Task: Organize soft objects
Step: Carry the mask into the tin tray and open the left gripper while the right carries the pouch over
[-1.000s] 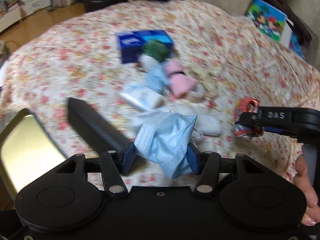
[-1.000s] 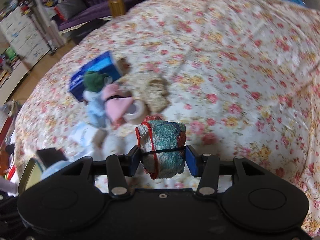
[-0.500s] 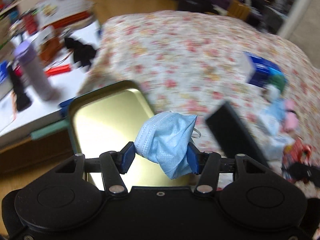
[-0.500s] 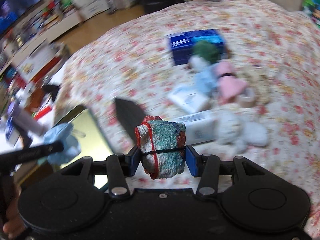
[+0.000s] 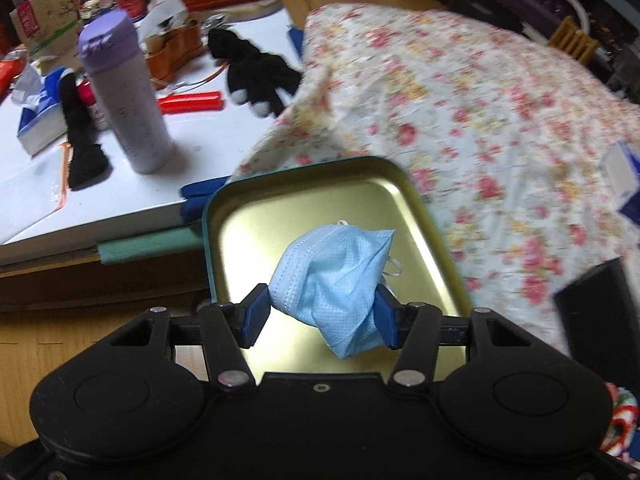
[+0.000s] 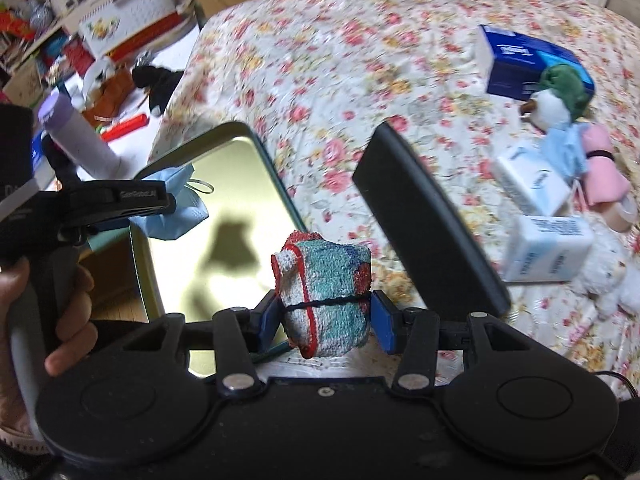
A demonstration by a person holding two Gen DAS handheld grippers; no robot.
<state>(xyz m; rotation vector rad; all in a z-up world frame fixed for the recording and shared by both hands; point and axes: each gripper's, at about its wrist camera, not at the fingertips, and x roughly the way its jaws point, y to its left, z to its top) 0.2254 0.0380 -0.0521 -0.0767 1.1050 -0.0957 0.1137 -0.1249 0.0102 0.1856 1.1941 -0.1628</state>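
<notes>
- Both views are swung away from the pile of soft things seen a second ago and are now brought over the open tin, which fills the middle of the left wrist frame where only floral cloth was seen before.
- Flowered bedspread (image 6: 360,40) is spread across the upper right of the right wrist view, with the remaining soft things (image 6: 576,136) and small boxes left at its far right edge.
- Gold-lined tin (image 5: 280,208) is seen at centre of the left wrist frame, at the cloth's edge beside a cluttered white table (image 5: 120,168) in the upper left; a black lid-like panel (image 6: 424,220) lies just right of it.
- Left gripper (image 5: 320,312) is seen clamped on a crumpled blue face mask (image 5: 332,280), held above the tin's floor, not yet resting on it.
- Right gripper (image 6: 324,316) is seen closed on a rolled teal-and-red towel (image 6: 324,280) tied with a black band, at the lower centre of its frame, over the tin's right rim rather than squarely inside.
- Risks are judged thus: the towel could be dropped onto the rim and rolled off onto the cloth; the mask's ear loop (image 5: 394,268) could be snagged on a pad at release; the two grippers could be knocked together over the tin.
</notes>
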